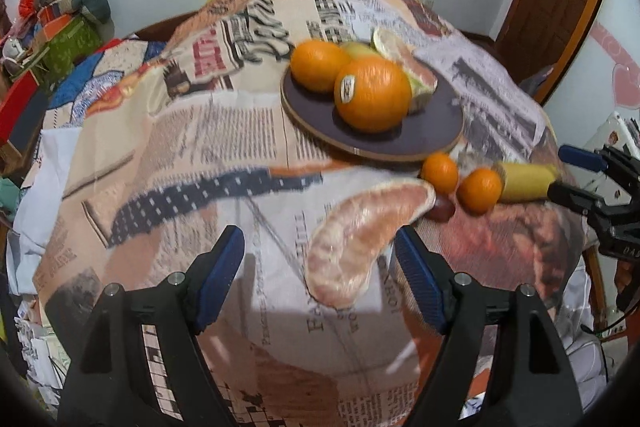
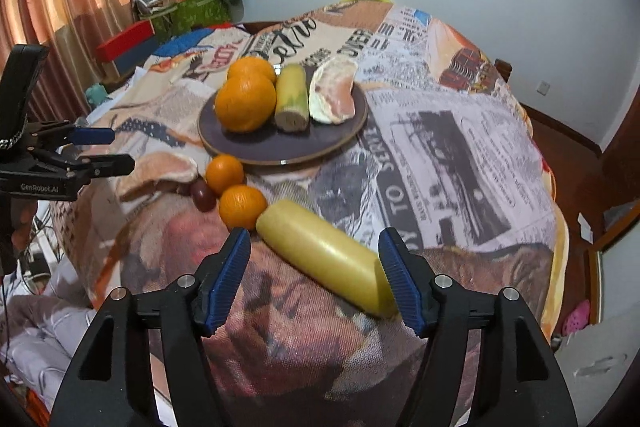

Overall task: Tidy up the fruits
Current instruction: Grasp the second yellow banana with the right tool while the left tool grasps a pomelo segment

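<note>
Partly done: the plate (image 2: 356, 131) already holds two oranges (image 2: 245, 103), a sugarcane piece (image 2: 292, 99) and a pomelo wedge (image 2: 334, 91). Still loose on the tablecloth (image 2: 460, 155), just beside it: pomelo segment (image 1: 360, 243), two tangerines (image 2: 242, 207), dark grape (image 2: 202, 195), yellow cane stick (image 2: 326, 257). Left gripper (image 1: 320, 271) and right gripper (image 2: 314, 273) are both wide open, empty, straddling the segment and the stick.

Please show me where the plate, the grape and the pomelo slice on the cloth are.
plate (image 2: 320, 143): right wrist view, bare front part of its dark top.
grape (image 2: 203, 195): right wrist view, middle of its red skin.
pomelo slice (image 1: 360, 239): left wrist view, middle of its pink flesh.
</note>
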A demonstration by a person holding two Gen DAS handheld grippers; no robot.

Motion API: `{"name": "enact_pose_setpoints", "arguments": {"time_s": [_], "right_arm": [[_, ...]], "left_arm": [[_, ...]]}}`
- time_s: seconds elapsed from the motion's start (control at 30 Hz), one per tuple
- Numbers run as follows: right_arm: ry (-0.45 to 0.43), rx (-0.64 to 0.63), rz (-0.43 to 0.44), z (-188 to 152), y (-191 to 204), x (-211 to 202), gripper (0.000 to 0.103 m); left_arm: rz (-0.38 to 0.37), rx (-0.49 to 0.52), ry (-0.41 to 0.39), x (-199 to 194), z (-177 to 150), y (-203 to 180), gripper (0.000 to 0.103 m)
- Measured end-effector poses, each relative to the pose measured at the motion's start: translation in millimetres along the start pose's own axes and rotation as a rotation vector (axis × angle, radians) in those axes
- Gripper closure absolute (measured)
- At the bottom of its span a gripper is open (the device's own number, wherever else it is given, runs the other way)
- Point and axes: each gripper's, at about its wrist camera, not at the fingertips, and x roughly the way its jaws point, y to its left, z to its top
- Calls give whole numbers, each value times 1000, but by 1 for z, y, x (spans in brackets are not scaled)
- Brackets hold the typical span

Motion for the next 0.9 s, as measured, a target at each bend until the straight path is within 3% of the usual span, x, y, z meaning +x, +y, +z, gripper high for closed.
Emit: {"name": "enact_pose_setpoints", "arguments": {"time_s": [0.1, 0.2, 0.47, 0.73, 0.9], "right_arm": [[32, -8, 5, -3, -1, 10, 39], [55, -44, -39, -4, -2, 22, 31], [114, -83, -36, -1, -3, 43, 30], [95, 53, 4, 4, -16, 40, 56], [92, 103, 35, 7, -22, 39, 62]], "left_arm": [[1, 15, 31, 11, -6, -2, 25], [2, 8, 46, 20, -8, 0, 25], [3, 30, 49, 33, -2, -5, 25], [-7, 30, 38, 43, 11, -6, 26], [-30, 34, 32, 47, 16, -9, 35]]}}
